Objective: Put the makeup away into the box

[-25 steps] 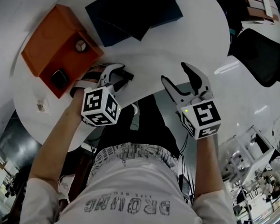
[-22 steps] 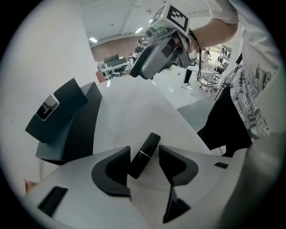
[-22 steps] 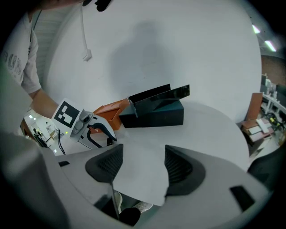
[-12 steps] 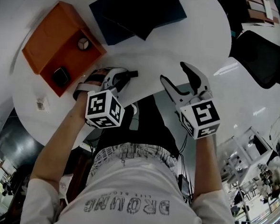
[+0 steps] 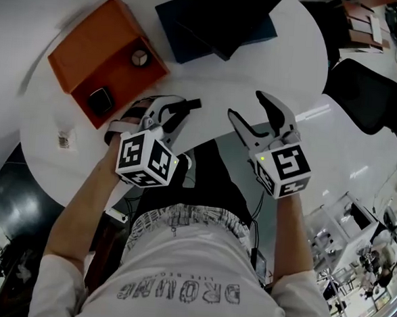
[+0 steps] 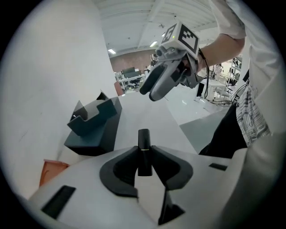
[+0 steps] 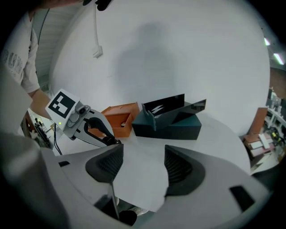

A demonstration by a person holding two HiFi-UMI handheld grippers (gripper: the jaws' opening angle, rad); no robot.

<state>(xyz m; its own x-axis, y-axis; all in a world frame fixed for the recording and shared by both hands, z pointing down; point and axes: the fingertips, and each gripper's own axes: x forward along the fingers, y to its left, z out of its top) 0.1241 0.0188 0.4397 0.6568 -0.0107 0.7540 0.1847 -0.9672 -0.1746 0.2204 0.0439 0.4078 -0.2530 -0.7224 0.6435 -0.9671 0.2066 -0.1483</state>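
Left gripper view: slim black tube (image 6: 143, 142), lipstick or similar by my guess, stands upright between the jaws of the left gripper (image 6: 144, 152). The jaws have just been closing and sit narrow, pads pressing on the tube's lower half. The top half sticks out past the tips. Thin pale ring round its middle, smooth hard shell, probably plastic. It's slim and slick, so I'd expect it to pivot if swung fast.

Step as I read it: pick is done, carry to the orange box (image 5: 84, 48) is next. In the head view the tube is just off the box's open compartment, on the side nearer me, not over it. Next move calls for bringing the tip over the opening, lowering it into free space, then letting go. Space looks tight. A round compact (image 5: 140, 57) sits at one end of the compartment and a dark square case (image 5: 101, 101) at the other, so I'd aim for the gap between them.

The box is rigid, matte orange, with straight walls. Just past its compact end sits a dark blue box (image 5: 193, 39) with black inserts and sharp corners. A small pale item (image 5: 65, 139) lies on the white surface (image 5: 279, 65) near the box's other end, apart from it. Can't tell what it is. The right gripper (image 5: 247, 105) is well apart from the box, beyond the left one, jaws wide with nothing between them.
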